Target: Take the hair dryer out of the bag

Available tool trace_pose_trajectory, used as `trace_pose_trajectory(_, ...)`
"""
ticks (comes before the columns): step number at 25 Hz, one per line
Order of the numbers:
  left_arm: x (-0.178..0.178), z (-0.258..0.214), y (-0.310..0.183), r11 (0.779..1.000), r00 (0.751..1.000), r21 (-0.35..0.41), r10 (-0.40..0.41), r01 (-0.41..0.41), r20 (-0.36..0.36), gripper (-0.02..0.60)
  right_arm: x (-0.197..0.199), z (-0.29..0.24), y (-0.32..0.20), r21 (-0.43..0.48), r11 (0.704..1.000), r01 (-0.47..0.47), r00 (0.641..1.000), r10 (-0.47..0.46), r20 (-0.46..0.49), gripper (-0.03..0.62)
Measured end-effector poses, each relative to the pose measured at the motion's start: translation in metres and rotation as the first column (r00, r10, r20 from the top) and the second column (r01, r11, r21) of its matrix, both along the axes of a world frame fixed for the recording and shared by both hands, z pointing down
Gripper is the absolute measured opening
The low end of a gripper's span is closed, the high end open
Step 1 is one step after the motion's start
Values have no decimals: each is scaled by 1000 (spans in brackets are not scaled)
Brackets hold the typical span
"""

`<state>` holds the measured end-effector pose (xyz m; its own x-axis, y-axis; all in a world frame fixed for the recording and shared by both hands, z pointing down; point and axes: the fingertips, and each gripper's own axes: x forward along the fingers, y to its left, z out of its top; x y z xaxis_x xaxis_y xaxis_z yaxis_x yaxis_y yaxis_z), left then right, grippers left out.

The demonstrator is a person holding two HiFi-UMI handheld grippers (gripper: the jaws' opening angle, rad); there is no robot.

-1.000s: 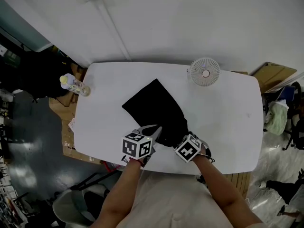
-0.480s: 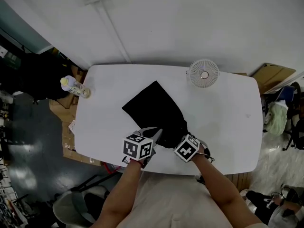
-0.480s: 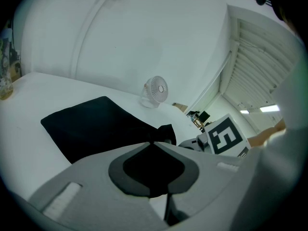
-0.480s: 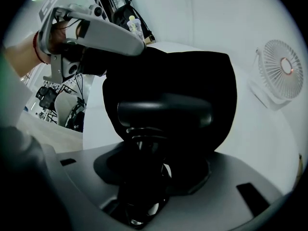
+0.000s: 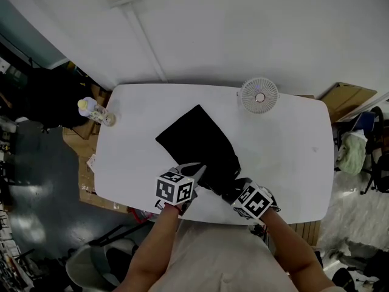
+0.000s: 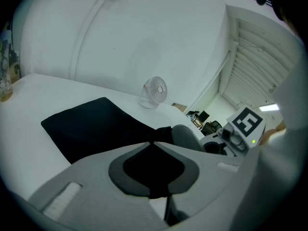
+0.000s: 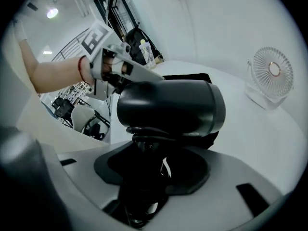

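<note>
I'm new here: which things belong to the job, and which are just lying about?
Job: black bag (left gripper shut on it); hair dryer (jaws of the right gripper have just been closing on it).
Lying about: fan, bottle.

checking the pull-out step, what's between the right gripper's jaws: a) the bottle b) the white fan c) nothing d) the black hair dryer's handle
d: in the right gripper view the right gripper has its jaws, which have just been closing, clamped on the handle of the hair dryer.
</note>
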<state>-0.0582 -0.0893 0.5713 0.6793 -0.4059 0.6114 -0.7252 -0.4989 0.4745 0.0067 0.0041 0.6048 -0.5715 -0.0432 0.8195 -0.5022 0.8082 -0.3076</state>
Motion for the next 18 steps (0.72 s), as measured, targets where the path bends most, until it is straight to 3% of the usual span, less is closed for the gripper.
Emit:
trace_pose_trajectory(7, 1, 3, 5, 1000, 1000, -7, 22, -22, 7, 26, 30, -58, -14, -15, 986, -167, 970, 167, 177, 201)
trace_pose_trajectory(11, 4, 7, 12, 999, 999, -21, 34, -34, 3, 26, 68, -44, -53, -11, 948, -319, 939, 317, 136, 201)
trace_pose_trajectory(18, 9, 12, 21, 998, 999, -40, 40, -41, -11, 26, 115, 3, -110, -26, 848, -530, 848, 530, 22, 201)
